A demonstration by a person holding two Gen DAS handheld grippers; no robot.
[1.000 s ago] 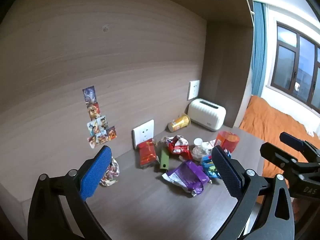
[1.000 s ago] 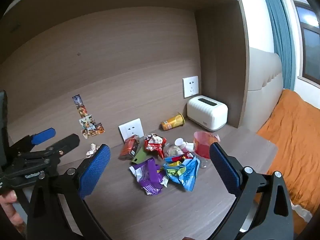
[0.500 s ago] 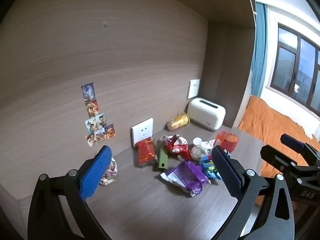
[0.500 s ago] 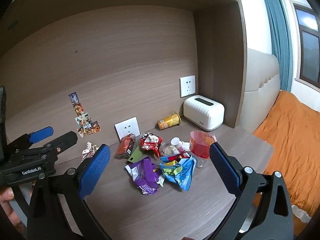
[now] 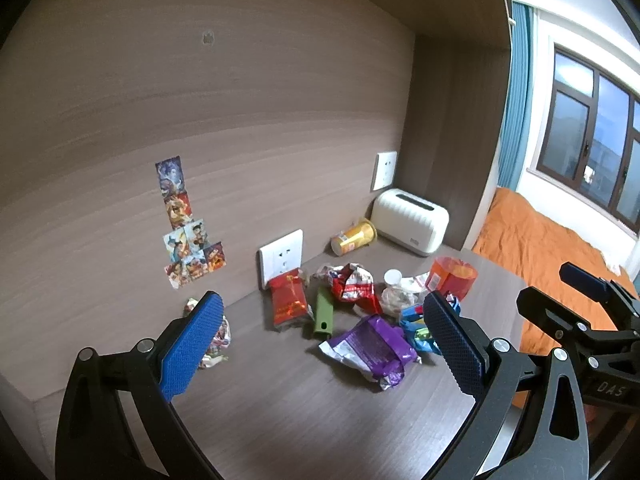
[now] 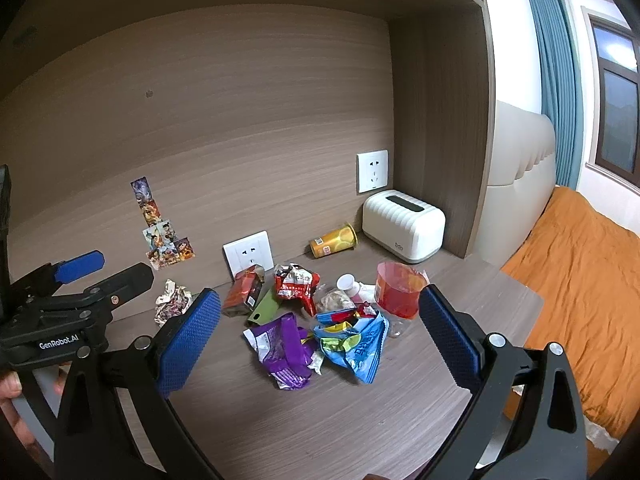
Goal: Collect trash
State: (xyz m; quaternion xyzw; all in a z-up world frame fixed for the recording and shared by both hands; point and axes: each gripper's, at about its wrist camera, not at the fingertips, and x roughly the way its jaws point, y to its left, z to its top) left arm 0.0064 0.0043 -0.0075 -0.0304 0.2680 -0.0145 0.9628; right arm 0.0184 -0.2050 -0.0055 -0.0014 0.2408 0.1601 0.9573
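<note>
Trash lies heaped on the wooden desk (image 6: 320, 420): a purple wrapper (image 6: 286, 346) (image 5: 370, 346), a blue bag (image 6: 358, 344), a red wrapper (image 6: 296, 284) (image 5: 354, 284), a red-orange packet (image 5: 289, 300) (image 6: 244, 292), a green pack (image 5: 323, 314), a clear bottle (image 6: 346, 286) and a red plastic cup (image 6: 398, 290) (image 5: 452, 278). A crumpled wrapper (image 6: 172, 302) (image 5: 218, 334) lies apart at the left. A yellow cup (image 6: 334, 240) (image 5: 354, 237) lies tipped near the wall. My left gripper (image 5: 320, 346) and right gripper (image 6: 320, 338) hover open above the desk, short of the pile, holding nothing.
A white tissue box (image 6: 403, 224) stands at the back right by the side panel. Two wall sockets (image 6: 249, 254) and a column of stickers (image 6: 160, 228) are on the back wall. An orange bed (image 6: 580, 280) lies beyond the desk's right edge.
Both views have drawn back and risen slightly, so the pile looks a little smaller and lower. Both grippers stay open and nothing on the desk has moved.
</note>
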